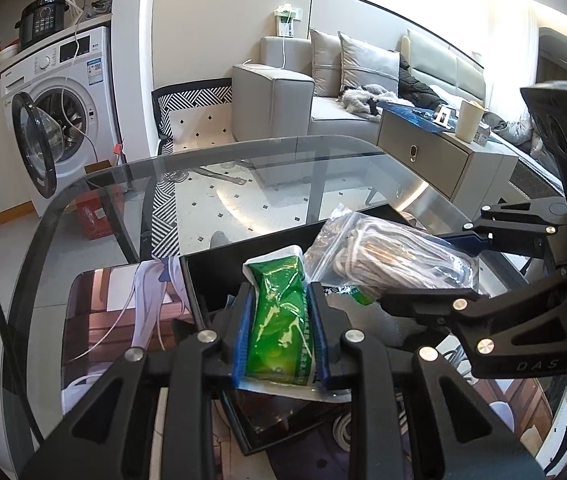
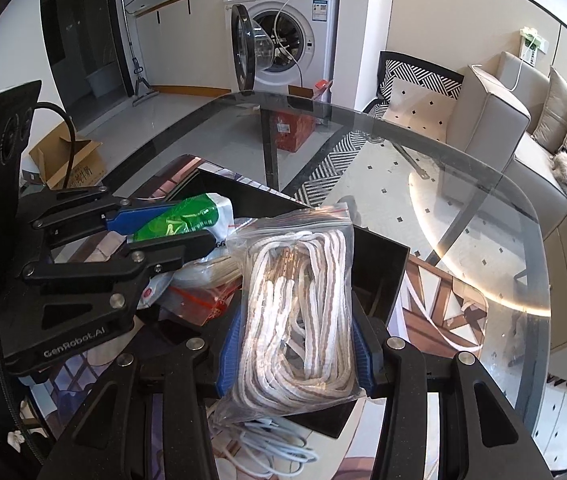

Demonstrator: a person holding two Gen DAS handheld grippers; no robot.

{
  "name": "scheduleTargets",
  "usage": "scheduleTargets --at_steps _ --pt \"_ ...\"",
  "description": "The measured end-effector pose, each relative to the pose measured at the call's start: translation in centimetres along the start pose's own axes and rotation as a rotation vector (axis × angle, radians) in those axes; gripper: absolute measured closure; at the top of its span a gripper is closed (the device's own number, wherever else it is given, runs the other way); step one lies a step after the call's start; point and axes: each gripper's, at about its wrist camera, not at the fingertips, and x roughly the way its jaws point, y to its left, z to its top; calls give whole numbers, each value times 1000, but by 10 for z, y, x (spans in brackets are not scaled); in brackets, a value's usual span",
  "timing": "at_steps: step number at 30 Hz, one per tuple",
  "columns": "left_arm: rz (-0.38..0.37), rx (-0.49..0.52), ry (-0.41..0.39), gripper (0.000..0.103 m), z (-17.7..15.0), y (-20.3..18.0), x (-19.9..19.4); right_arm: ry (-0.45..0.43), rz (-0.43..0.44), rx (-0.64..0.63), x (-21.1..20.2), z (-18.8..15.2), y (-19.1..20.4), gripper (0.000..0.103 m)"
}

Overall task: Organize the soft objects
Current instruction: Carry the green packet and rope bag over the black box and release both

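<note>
Mid-sort at the glass bench (image 2: 423, 148), we hold two items above the black bin (image 2: 383, 264): our left gripper (image 1: 281, 330) has its jaws clamped on a green packet (image 1: 279, 320), our right gripper (image 2: 295, 344) pinches a bagged rope coil (image 2: 303, 304) between part-open jaws. Beneath them, the bin already carries several pouches; both loads remain unplaced.

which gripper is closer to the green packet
Left. The left gripper has its fingers clamped on the green packet; the right gripper holds the bagged rope just beside it.
</note>
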Motion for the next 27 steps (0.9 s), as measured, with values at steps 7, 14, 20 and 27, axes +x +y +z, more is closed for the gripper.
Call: scheduleTargets --at_steps 7,14,20,27 --pt "6 22 37 78 -1 -3 13 35 -22 -59 12 8 3 57" --pt "18 30 35 78 0 -5 14 61 -22 -105 24 14 9 57" --pt "11 35 40 78 0 -3 13 85 -6 -121 24 9 14 57" --pt "8 53 44 72 -1 -4 12 71 20 -99 19 7 11 49"
